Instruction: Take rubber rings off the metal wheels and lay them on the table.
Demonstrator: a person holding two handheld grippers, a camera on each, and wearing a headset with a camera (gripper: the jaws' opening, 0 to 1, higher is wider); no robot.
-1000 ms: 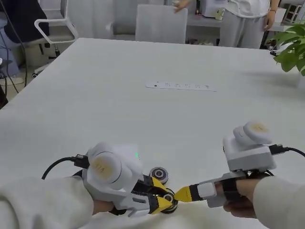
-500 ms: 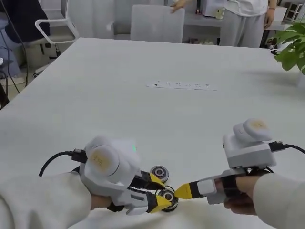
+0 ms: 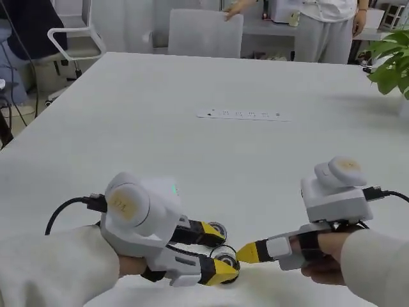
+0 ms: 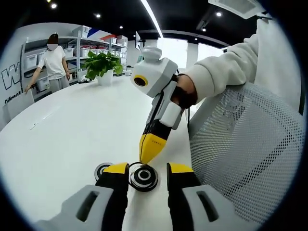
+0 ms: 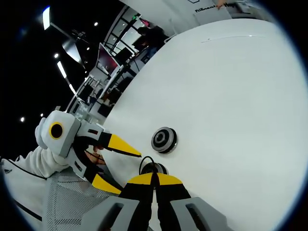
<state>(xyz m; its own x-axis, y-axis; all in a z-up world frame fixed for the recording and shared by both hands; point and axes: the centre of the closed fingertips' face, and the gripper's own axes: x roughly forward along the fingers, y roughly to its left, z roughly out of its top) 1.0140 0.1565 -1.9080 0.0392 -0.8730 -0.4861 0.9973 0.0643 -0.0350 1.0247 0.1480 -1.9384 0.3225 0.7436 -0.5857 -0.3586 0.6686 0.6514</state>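
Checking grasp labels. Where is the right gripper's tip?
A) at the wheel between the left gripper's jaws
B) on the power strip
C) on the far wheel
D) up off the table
A: the right gripper, shut, pinches the rubber ring on the wheel that sits between the open jaws of the left gripper.

A ceiling light strip [image 4: 150, 17] and small spots light the white tabletop [image 3: 192, 83] brightly and evenly, with faint soft shadows. Both gripper views bend strongly at their edges; the head view is sharp.
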